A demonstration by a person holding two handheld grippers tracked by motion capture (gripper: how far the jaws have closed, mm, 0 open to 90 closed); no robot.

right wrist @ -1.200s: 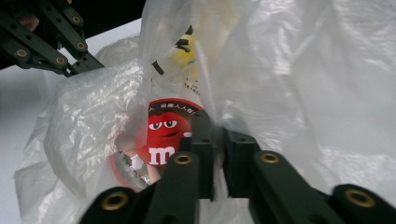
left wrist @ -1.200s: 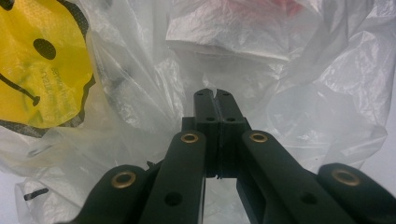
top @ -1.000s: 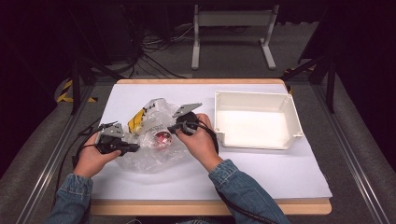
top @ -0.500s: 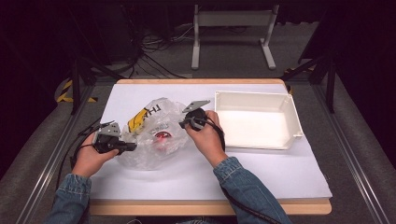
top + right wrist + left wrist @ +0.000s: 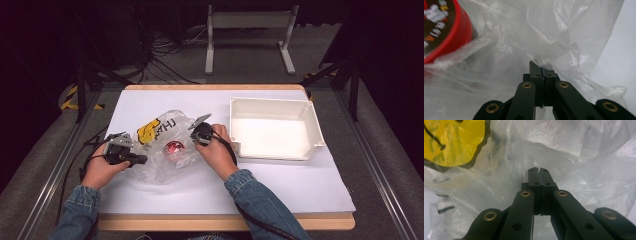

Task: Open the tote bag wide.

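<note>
On the white table cover (image 5: 280, 185), at the left half of the table, a crumpled clear plastic bag (image 5: 167, 145) lies spread between the two hands. Its long axis runs from about 7 o'clock, near the left gripper (image 5: 141, 160), up toward 1 o'clock, where the right gripper (image 5: 192, 131) sits at its upper right edge. A yellow patch with black letters (image 5: 149, 131) is printed on the bag at its 11 o'clock part; in the high view the letters read roughly "HHJ", upside down, and I cannot make out more. In the left gripper view the same yellow print (image 5: 454, 142) fills the upper left corner, with dark strokes too close to read.

Inside the bag, near its middle, lies a round red-rimmed tin or lid (image 5: 173, 147); the right gripper view shows its red rim and a dark face with small white and orange marks (image 5: 441, 27), too blurred to read.

Both grippers have their jaws pressed together on the film: the left pinches a fold at the bag's 8 o'clock edge, the right a fold at its 2 o'clock edge. A white plastic bin (image 5: 274, 131) stands at 3 o'clock of the bag, just beside the right hand (image 5: 217, 152).
</note>
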